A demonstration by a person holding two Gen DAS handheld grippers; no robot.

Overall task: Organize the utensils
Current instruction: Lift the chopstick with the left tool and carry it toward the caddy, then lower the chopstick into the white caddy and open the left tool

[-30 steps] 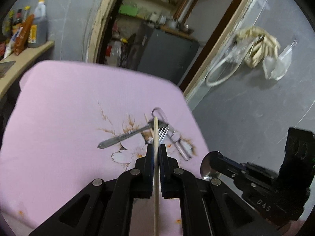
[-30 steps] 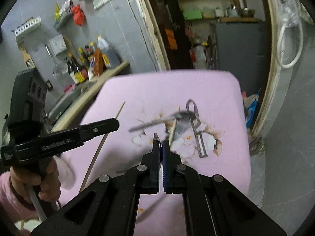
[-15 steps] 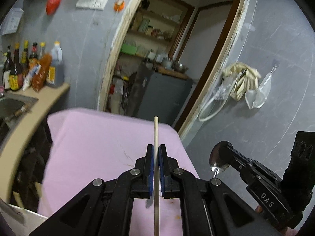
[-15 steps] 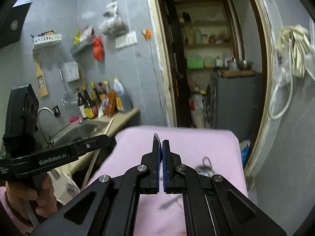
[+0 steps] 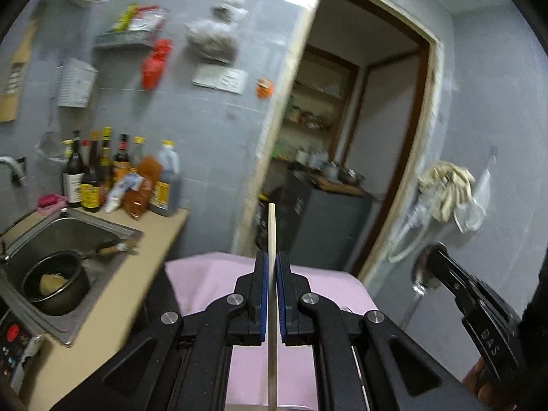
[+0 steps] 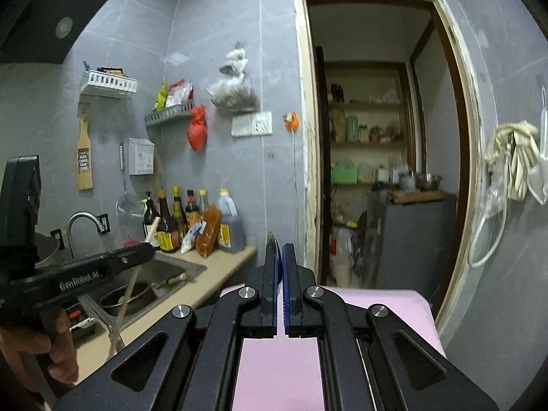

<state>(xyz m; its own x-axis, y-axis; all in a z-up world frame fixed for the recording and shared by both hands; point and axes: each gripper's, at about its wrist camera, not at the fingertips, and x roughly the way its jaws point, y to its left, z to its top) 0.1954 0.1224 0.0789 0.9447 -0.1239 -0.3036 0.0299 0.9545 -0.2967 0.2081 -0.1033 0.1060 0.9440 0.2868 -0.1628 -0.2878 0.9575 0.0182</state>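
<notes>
My left gripper is shut on a pale wooden chopstick that runs straight up between its blue pads and pokes out past the tips. In the right wrist view the left gripper shows at the left, with the chopstick slanting down below it. My right gripper is shut on a metal spoon, seen edge-on as a thin rim above the left pad. From the left wrist view, the right gripper holds the spoon with its bowl up and its handle hanging down. Both grippers hang above the pink tablecloth.
A steel sink holding a black pot sits in the wooden counter at the left, with sauce bottles behind. An open doorway with a grey cabinet lies ahead. Gloves and bags hang on the right wall.
Both grippers have risen and tipped upward, each keeping its grip. The fork and other utensils on the pink cloth have dropped out of view; the wall, sink and doorway now fill both views.
</notes>
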